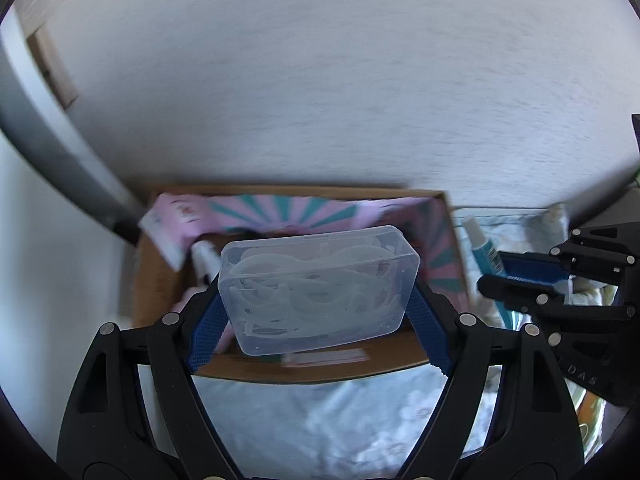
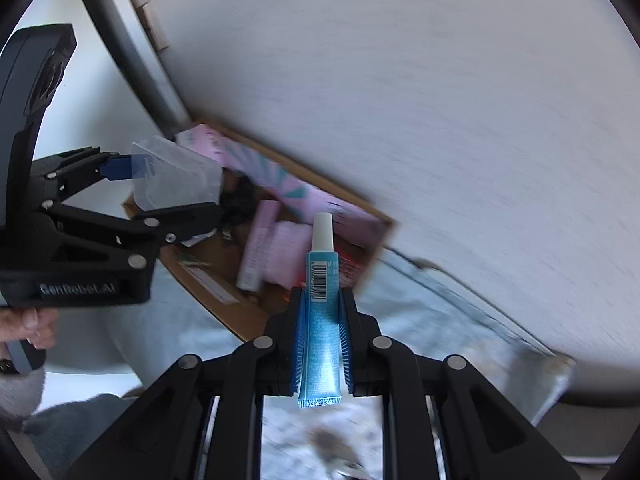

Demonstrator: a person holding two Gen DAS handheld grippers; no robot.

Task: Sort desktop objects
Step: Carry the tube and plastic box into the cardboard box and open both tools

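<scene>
My left gripper (image 1: 318, 312) is shut on a clear plastic box (image 1: 318, 288) of white floss picks, its blue pads pressing both short ends. The box hangs above an open cardboard box (image 1: 312, 372) with pink and teal packaging inside. My right gripper (image 2: 322, 320) is shut on a blue tube (image 2: 322, 320) with a white cap (image 2: 322, 232), cap pointing forward over the cardboard box (image 2: 224, 300). In the right wrist view the left gripper (image 2: 172, 188) with the clear box (image 2: 176, 178) is at the left. In the left wrist view the right gripper (image 1: 524, 280) and the tube (image 1: 486, 256) are at the right.
The cardboard box stands against a pale wall (image 1: 320, 80) on a light patterned cloth (image 1: 320, 420). A grey curved bar (image 1: 52, 136) runs up the left side. A person's hand (image 2: 28, 328) holds the left gripper's handle. Pink packets (image 2: 276, 252) lie inside the box.
</scene>
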